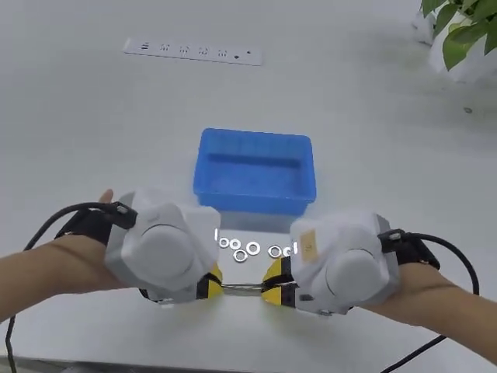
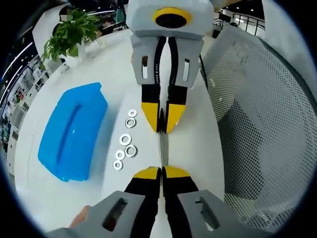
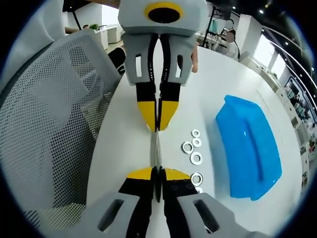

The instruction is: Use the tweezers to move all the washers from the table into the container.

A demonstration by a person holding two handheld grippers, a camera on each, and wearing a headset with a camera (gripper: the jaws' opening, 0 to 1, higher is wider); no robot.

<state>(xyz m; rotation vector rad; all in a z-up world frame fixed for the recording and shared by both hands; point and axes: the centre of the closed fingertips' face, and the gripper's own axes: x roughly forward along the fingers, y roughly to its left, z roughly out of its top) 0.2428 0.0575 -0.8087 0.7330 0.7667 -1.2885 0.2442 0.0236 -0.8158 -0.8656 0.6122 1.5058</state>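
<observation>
Thin metal tweezers (image 1: 242,289) (image 2: 161,148) (image 3: 156,148) span the gap between my two grippers, low over the white table. My left gripper (image 1: 210,284) (image 2: 161,173) is shut on one end of them. The right gripper (image 1: 272,284) (image 3: 157,173) is shut on the other end, tip to tip with the left. Several silver washers (image 1: 241,255) (image 2: 125,139) (image 3: 196,158) lie loose on the table just beyond the tweezers. Behind them stands the blue container (image 1: 252,203) (image 2: 69,134) (image 3: 250,144); I see nothing inside it.
A white power strip (image 1: 192,51) lies at the far side of the table, and a potted plant (image 1: 462,31) stands at the far right. A mesh chair (image 2: 257,109) (image 3: 54,114) is at the table's near edge. Black cables trail from both grippers.
</observation>
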